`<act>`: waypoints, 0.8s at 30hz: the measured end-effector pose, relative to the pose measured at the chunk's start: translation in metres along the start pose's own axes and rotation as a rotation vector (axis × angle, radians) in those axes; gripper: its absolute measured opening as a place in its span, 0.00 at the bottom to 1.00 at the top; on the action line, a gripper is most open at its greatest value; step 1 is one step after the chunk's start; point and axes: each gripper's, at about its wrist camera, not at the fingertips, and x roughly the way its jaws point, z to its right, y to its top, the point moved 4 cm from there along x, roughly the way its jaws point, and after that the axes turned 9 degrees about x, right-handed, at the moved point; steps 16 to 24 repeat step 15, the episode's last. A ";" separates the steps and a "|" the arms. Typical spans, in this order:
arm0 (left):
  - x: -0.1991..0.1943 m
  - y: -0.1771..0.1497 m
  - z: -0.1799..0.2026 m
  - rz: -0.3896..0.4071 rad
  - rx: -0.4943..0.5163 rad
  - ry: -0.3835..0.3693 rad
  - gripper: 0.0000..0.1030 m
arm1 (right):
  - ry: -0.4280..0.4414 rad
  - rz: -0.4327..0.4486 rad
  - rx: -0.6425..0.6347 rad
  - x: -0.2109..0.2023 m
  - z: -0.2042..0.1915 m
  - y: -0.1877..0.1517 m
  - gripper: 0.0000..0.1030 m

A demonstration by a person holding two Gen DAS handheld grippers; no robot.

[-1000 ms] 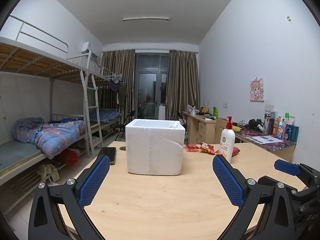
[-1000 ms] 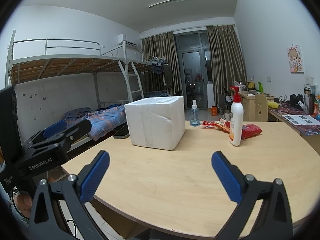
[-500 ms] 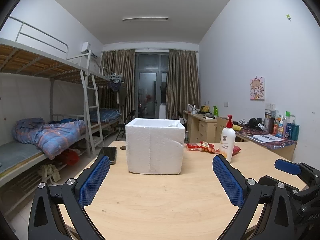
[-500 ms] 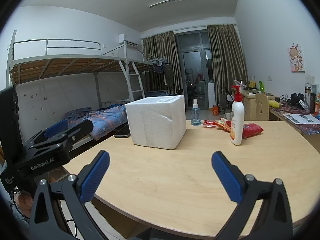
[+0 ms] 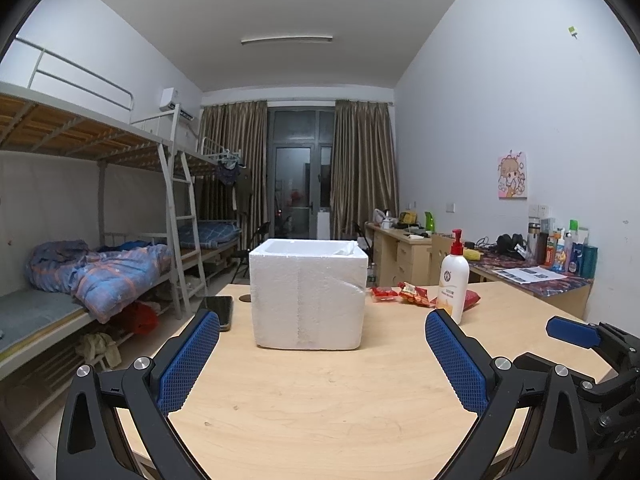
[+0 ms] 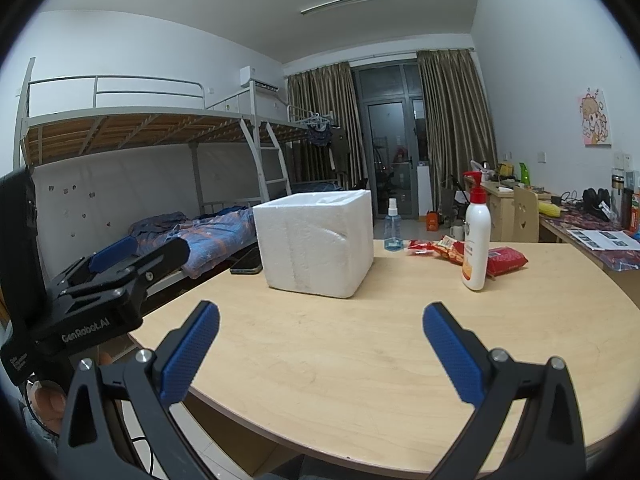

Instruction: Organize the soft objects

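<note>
my left gripper (image 5: 322, 344) wide, empty, above table (image 5: 320, 400) | my right gripper (image 6: 320, 340) wide, empty | foam box (image 5: 307, 294) upright mid-table | red snack packs (image 6: 506, 258) beyond, touching lotion bottle (image 6: 476, 236)

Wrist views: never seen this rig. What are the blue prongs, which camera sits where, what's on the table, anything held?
No robot arm here: a person carries a two-finger gripper in each hand, each with a fisheye camera looking along its fingers. The blue prongs are the padded fingers.

The left wrist view shows the left gripper, open and empty. The right gripper fills the bottom of its own view, also open and empty; each gripper also shows at the other view's edge.

On the wooden table: an open white foam box, a pump bottle, red snack packets, a phone and, in the right view, a small spray bottle.
</note>
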 end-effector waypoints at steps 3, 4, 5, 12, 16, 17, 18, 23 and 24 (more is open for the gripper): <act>0.000 0.000 0.000 0.003 0.004 -0.004 1.00 | 0.000 0.000 0.001 0.000 0.000 0.000 1.00; 0.000 0.000 0.000 0.004 0.005 -0.005 1.00 | 0.000 -0.001 0.001 0.000 0.000 0.000 1.00; 0.000 0.001 -0.001 0.006 0.005 -0.003 1.00 | -0.001 0.000 0.000 0.000 0.000 0.000 1.00; -0.003 0.001 0.000 0.031 0.018 -0.009 1.00 | -0.001 -0.003 0.000 0.001 0.002 0.000 1.00; -0.004 0.001 0.001 0.031 0.028 -0.023 1.00 | -0.004 -0.005 -0.001 0.002 0.003 0.000 1.00; -0.004 0.001 0.001 0.031 0.028 -0.023 1.00 | -0.004 -0.005 -0.001 0.002 0.003 0.000 1.00; -0.004 0.001 0.001 0.031 0.028 -0.023 1.00 | -0.004 -0.005 -0.001 0.002 0.003 0.000 1.00; -0.004 0.001 0.001 0.031 0.028 -0.023 1.00 | -0.004 -0.005 -0.001 0.002 0.003 0.000 1.00; -0.004 0.001 0.001 0.031 0.028 -0.023 1.00 | -0.004 -0.005 -0.001 0.002 0.003 0.000 1.00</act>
